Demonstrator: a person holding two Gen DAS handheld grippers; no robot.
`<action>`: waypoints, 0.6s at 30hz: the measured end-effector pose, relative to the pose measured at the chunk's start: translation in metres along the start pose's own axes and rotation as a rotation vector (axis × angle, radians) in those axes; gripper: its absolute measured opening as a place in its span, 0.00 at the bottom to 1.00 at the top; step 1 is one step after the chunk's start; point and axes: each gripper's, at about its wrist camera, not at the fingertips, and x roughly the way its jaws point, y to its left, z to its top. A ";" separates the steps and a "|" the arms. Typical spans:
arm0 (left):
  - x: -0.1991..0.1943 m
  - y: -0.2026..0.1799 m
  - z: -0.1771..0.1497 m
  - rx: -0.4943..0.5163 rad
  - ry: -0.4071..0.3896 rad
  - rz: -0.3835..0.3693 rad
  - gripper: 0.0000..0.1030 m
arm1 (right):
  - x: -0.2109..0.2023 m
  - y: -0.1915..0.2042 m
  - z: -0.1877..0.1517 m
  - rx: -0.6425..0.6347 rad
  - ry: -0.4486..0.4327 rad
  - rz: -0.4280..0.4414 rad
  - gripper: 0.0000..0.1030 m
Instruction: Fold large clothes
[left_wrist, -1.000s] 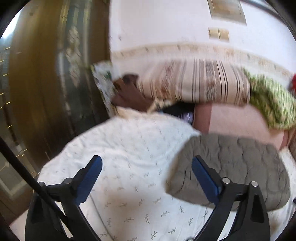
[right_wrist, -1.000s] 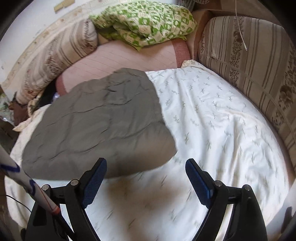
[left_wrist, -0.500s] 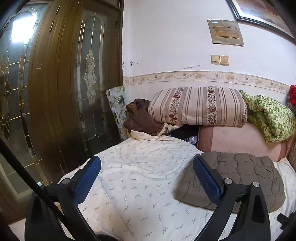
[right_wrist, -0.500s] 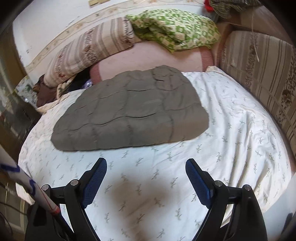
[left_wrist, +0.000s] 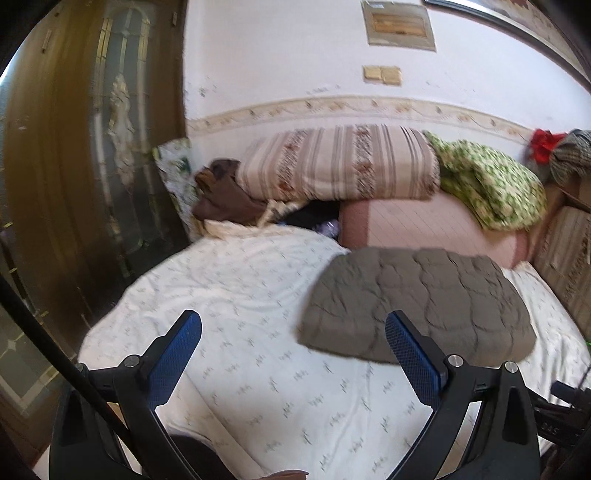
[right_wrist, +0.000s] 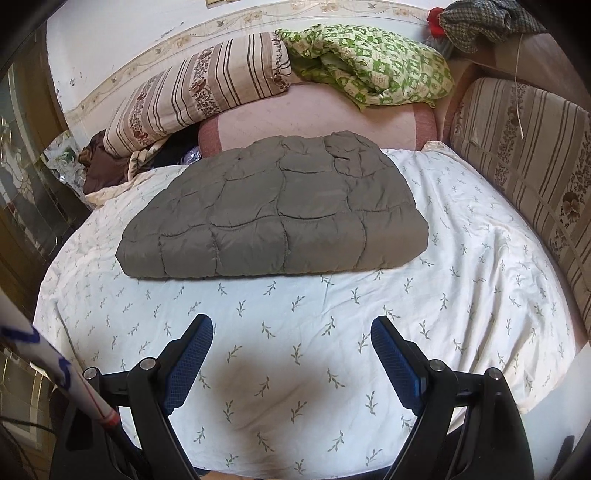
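Bedding: a white sheet (right_wrist: 332, 295) printed with small green sprigs covers the bed and carries the task item. A grey quilted garment (right_wrist: 273, 214) lies folded into a flat, roughly rectangular bundle on the far half of the sheet, its stitched panels facing up and its near edge running straight across the right wrist view. In the left wrist view the same garment (left_wrist: 417, 299) sits toward the right side of the bed.

Left gripper (left_wrist: 293, 354): the 2 blue-padded fingers (left_wrist: 173, 354) are spread wide with nothing between them. The gripper hangs above the sheet, near the front left part of the garment but not touching it. This view is slightly blurred.

Right gripper (right_wrist: 291, 354): its 2 fingers (right_wrist: 395, 358) are likewise spread wide and empty. It hangs above bare sheet on the near side of the garment, well clear of the folded edge, and casts a dark shadow (right_wrist: 255, 398) on the sheet below.

Surroundings: a striped pillow (right_wrist: 199, 88) rests against the wall behind the bed, on a pink cushion (right_wrist: 325, 118). A green-and-white patterned blanket (right_wrist: 369, 66) is bunched beside the pillow. A striped sofa back (right_wrist: 528, 158) borders the right side of the bed. A brown cloth (left_wrist: 225, 195) lies at the left end of the pillow, next to a wooden door with glass panels (left_wrist: 92, 147).
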 end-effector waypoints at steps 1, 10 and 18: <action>0.001 -0.002 -0.002 0.000 0.012 -0.014 0.97 | 0.000 0.001 -0.001 -0.002 0.003 -0.002 0.88; 0.020 -0.024 -0.021 0.010 0.153 -0.105 0.97 | 0.000 0.005 -0.006 -0.025 0.004 -0.031 0.88; 0.039 -0.036 -0.035 0.035 0.248 -0.129 0.97 | 0.010 0.007 -0.009 -0.038 0.028 -0.048 0.89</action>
